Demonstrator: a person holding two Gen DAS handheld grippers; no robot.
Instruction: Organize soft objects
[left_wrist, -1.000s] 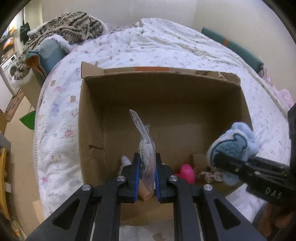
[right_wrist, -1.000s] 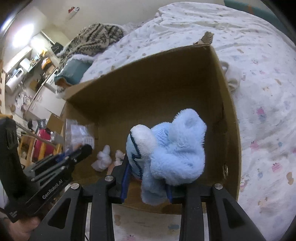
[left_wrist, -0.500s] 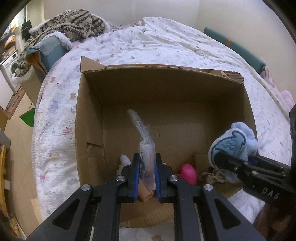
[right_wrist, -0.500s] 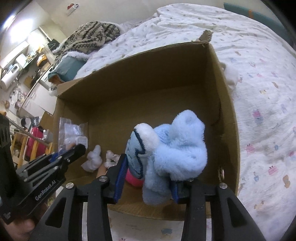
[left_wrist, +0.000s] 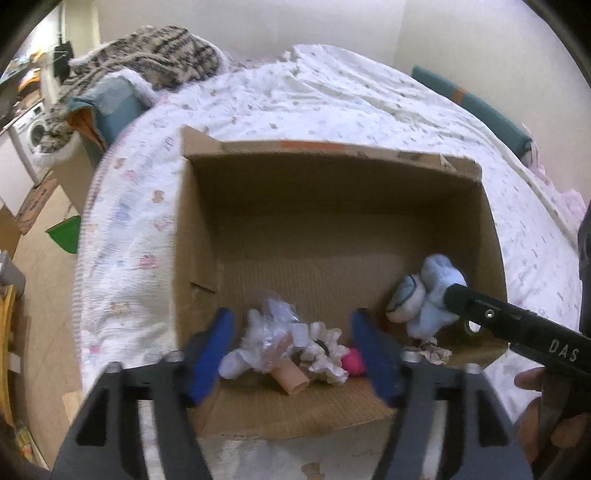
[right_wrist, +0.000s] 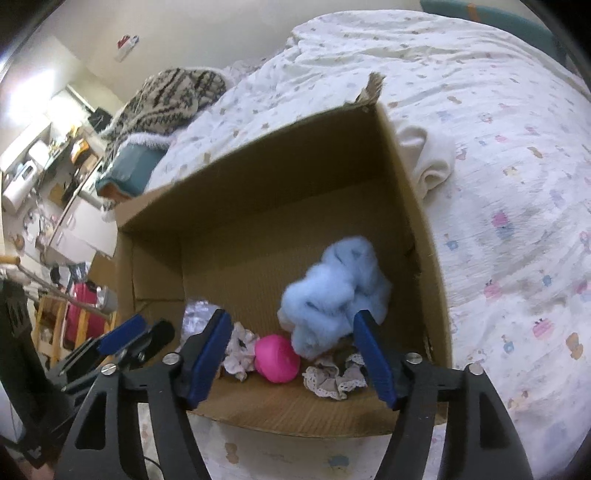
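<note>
On the bed, the box part-hides fallen toys; both tools' jaws just spread, released.

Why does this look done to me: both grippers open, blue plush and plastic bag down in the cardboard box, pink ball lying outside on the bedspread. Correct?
Not quite. The pink ball is inside the cardboard box, on its floor beside the blue plush; the right wrist view shows it. The rest holds: the left gripper and right gripper have just opened, and the plastic bag lies in the box.
</note>
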